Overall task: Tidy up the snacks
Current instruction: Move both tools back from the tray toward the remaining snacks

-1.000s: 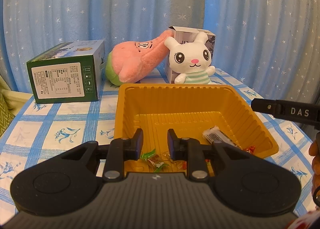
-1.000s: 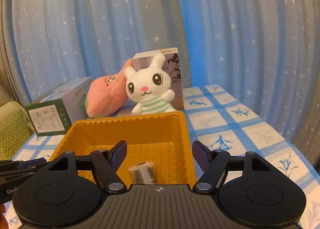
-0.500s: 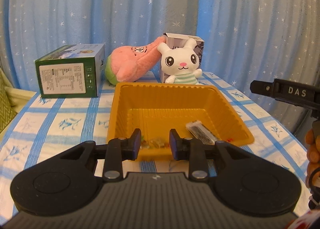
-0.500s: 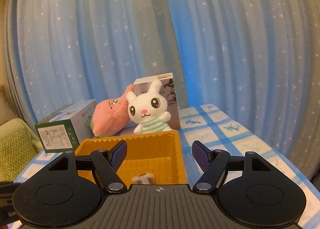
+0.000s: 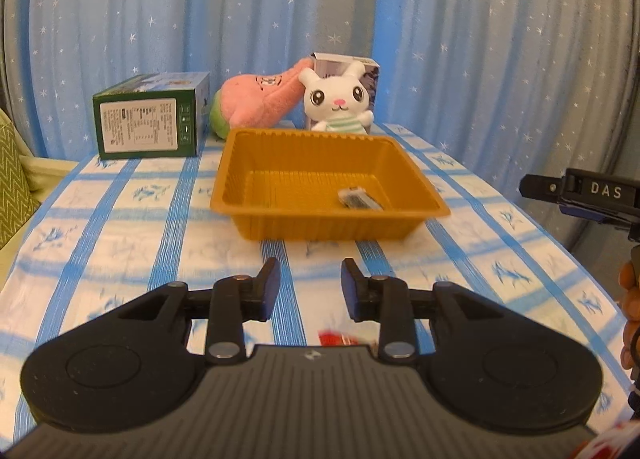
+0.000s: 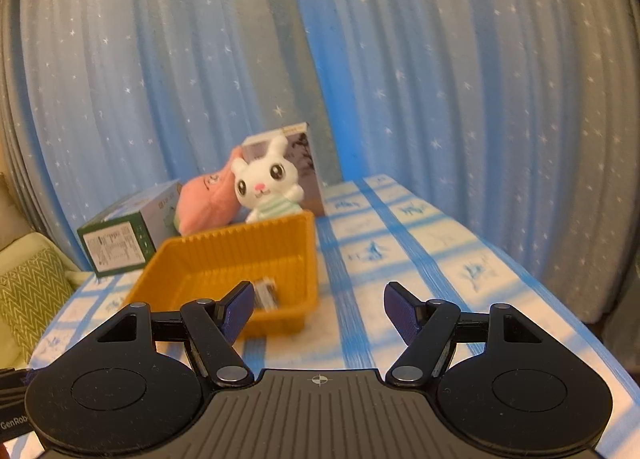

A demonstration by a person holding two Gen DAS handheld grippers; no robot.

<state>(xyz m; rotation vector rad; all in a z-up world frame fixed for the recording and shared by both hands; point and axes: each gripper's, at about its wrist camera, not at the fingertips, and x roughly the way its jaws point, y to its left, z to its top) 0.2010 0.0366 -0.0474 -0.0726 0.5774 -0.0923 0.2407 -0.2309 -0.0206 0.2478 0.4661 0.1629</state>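
Left gripper [image 5: 307, 287] hovers above the checked cloth [image 5: 120, 235], matte black jaws parted with nothing between them. Right gripper [image 6: 319, 309] gapes wide, holding nothing. Ahead sits the ribbed, glossy orange plastic tray [image 5: 304, 227], a crinkly dark snack packet [image 5: 359, 198] lying inside near its right wall. A blurry red wrapper [image 5: 338, 338] lies just below the left jaws.
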